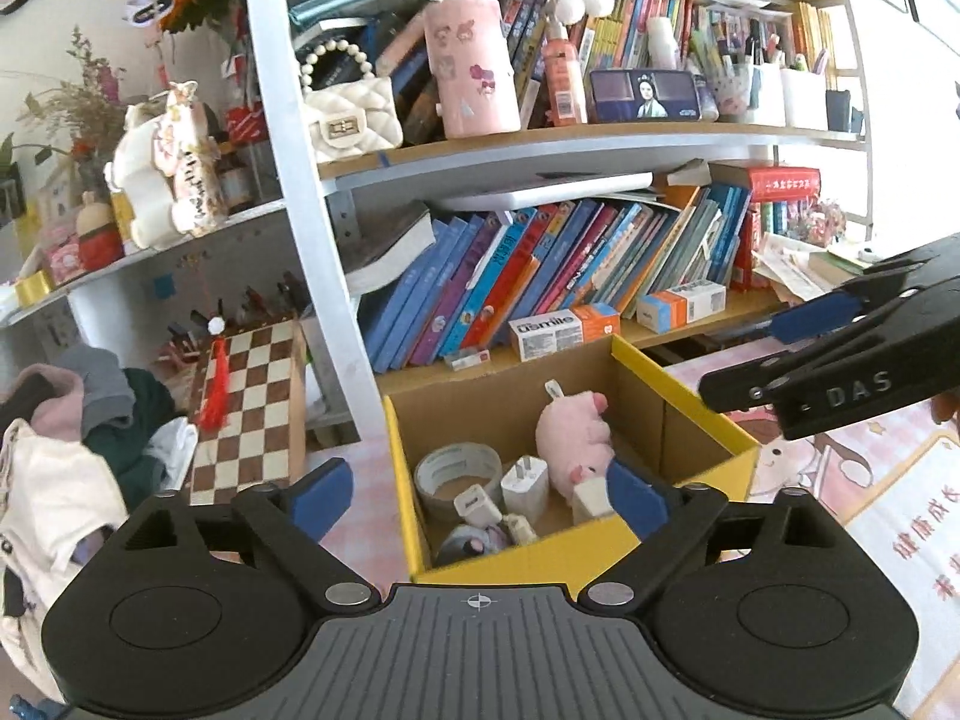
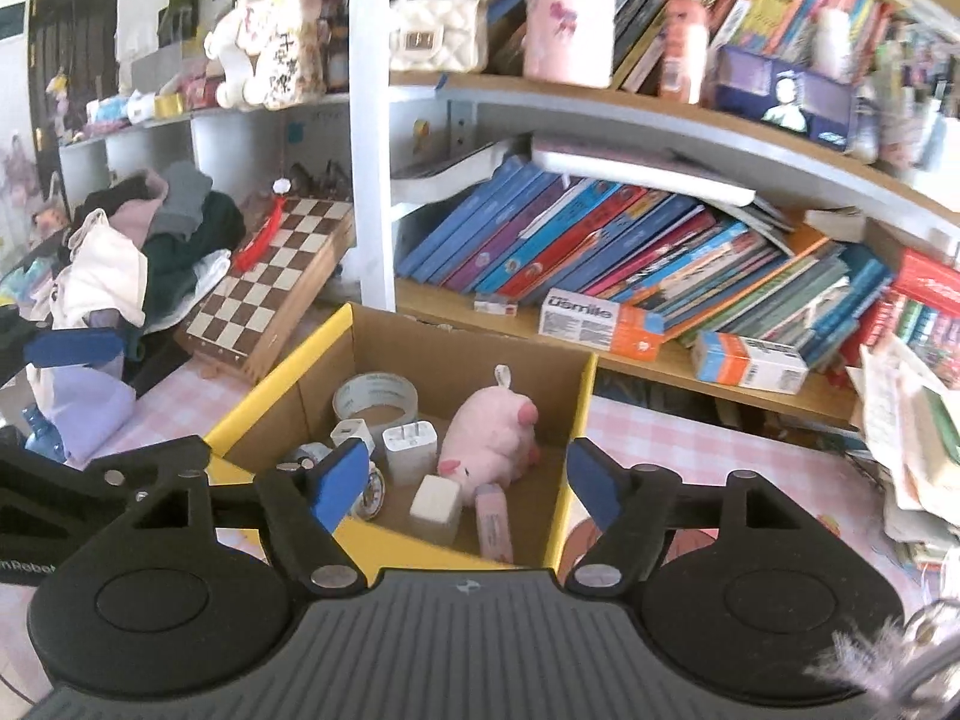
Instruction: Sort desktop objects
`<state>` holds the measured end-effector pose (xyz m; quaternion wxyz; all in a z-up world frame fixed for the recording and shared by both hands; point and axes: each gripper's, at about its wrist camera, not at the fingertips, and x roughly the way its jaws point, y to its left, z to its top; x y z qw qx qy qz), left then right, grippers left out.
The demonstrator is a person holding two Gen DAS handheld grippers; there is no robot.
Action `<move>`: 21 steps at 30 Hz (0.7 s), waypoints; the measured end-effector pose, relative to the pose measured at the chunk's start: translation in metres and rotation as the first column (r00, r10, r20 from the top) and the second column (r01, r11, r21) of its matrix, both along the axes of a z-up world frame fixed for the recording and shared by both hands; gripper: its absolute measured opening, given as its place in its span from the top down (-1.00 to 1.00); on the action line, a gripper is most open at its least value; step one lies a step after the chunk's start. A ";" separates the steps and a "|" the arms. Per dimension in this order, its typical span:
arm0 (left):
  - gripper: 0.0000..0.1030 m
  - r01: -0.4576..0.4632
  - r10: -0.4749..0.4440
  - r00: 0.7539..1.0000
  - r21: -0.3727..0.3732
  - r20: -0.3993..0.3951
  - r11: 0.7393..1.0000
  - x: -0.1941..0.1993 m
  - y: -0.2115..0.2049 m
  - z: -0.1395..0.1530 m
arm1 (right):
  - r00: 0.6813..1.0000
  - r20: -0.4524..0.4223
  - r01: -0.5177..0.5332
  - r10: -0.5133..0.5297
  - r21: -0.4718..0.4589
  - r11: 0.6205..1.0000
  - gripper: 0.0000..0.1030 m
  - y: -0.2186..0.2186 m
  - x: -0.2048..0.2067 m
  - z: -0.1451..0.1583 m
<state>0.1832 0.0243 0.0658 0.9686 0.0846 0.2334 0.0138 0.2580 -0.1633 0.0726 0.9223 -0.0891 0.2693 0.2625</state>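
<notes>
An open cardboard box with yellow rims (image 1: 678, 387) (image 2: 282, 381) stands on the pink checked desk. It holds a pink plush pig (image 1: 573, 441) (image 2: 492, 429), a tape roll (image 1: 459, 471) (image 2: 375, 399), white chargers (image 1: 525, 480) (image 2: 408, 444), a white cube (image 2: 435, 504) and a pink tube (image 2: 495, 525). My left gripper (image 1: 480, 501) is open and empty, just in front of the box. My right gripper (image 2: 468, 480) is open and empty, above the box's near edge. The right gripper also shows at the right of the left wrist view (image 1: 840, 360).
Bookshelves (image 1: 540, 276) (image 2: 630, 252) with leaning books stand behind the box. A chessboard (image 1: 249, 414) (image 2: 270, 276) leans at the left by a heap of clothes (image 1: 90, 420) (image 2: 132, 240). Small cartons (image 1: 564, 330) (image 2: 600, 318) lie on the lower shelf. Paper stacks (image 2: 912, 420) sit at the right.
</notes>
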 end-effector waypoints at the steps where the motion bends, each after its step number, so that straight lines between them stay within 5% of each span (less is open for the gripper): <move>1: -0.89 0.000 0.000 1.000 0.000 0.003 1.000 -0.006 0.000 0.000 | 1.000 0.004 0.009 -0.009 0.003 1.000 -0.43 -0.002 -0.008 0.000; 21: -0.90 -0.008 0.003 0.994 -0.047 -0.110 0.999 -0.097 0.001 -0.044 | 0.982 -0.071 0.173 -0.173 -0.008 0.985 -0.55 -0.029 -0.123 -0.054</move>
